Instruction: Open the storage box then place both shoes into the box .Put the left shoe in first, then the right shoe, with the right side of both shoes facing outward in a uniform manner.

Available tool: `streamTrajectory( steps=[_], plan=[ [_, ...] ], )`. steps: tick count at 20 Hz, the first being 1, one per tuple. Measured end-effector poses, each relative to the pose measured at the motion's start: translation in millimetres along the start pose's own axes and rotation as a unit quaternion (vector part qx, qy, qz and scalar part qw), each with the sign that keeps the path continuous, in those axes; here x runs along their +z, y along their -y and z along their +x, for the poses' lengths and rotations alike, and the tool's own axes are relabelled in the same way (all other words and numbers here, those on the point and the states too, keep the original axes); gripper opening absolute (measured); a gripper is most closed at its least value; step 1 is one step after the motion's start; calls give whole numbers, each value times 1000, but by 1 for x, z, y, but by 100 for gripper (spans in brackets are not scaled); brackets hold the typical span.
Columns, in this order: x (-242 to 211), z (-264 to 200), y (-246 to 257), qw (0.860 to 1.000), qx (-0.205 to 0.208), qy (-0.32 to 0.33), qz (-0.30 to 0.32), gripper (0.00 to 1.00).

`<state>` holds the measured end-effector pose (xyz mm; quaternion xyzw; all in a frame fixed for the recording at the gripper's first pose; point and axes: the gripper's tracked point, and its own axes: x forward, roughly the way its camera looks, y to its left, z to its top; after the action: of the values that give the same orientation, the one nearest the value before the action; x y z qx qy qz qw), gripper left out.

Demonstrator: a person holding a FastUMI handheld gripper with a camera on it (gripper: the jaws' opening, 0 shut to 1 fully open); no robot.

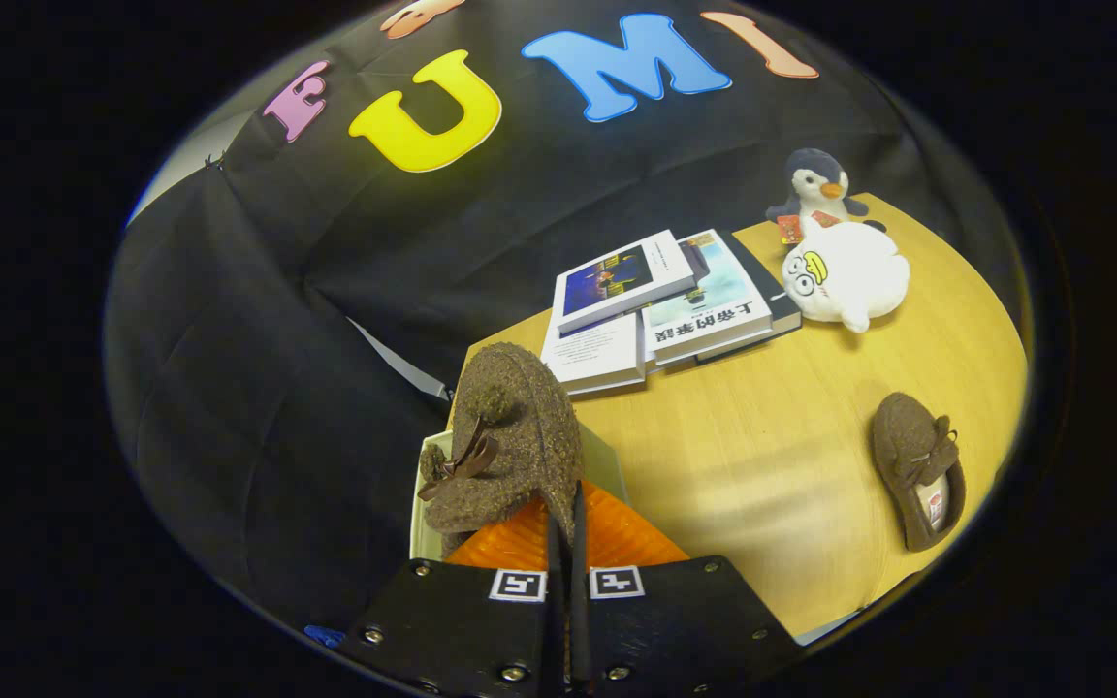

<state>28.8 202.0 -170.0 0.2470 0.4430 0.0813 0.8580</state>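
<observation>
While the gripper (pixel 566 514) has its two black fingers (pixel 578 543) drawn almost together, pinching the thin rim of a brown felted shoe (pixel 510 446), that shoe hangs over the storage box (pixel 420 504), whose pale wall shows just left of and below the shoe's coarse, woolly upper; a dark bow (pixel 462 460) sits on the shoe's front. Orange ribbed material (pixel 617 538) fans out beneath the fingers, and whether it belongs to the gripper or the box cannot be told. Most of the box is hidden by the shoe and the gripper body, so its inside cannot be made out. Right of the box, the wooden table (pixel 762 456) runs smooth and bare for a broad stretch. Beyond the box to the right, a stack of books (pixel 660 305) with glossy covers lies near the table's far edge. Further right of the box, a round white plush toy (pixel 845 276) leans just beside a grey penguin plush (pixel 815 189). Well apart from the box on its right, the second shoe (pixel 919 470), same brown felt with a bow, lies sole down near the table's right edge, its opening showing a pale lining
</observation>
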Motion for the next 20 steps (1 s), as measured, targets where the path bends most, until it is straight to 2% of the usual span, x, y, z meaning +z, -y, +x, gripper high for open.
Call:
streamTrajectory(
  steps=[6, 15, 20],
  plan=[
    [-31, 39, -40, 1000, 13, -27, -5, 2],
    [-85, 103, -54, 998, -12, -63, -13, 2],
    [-113, 124, -65, 996, -5, -84, 11, 2]
  ],
)
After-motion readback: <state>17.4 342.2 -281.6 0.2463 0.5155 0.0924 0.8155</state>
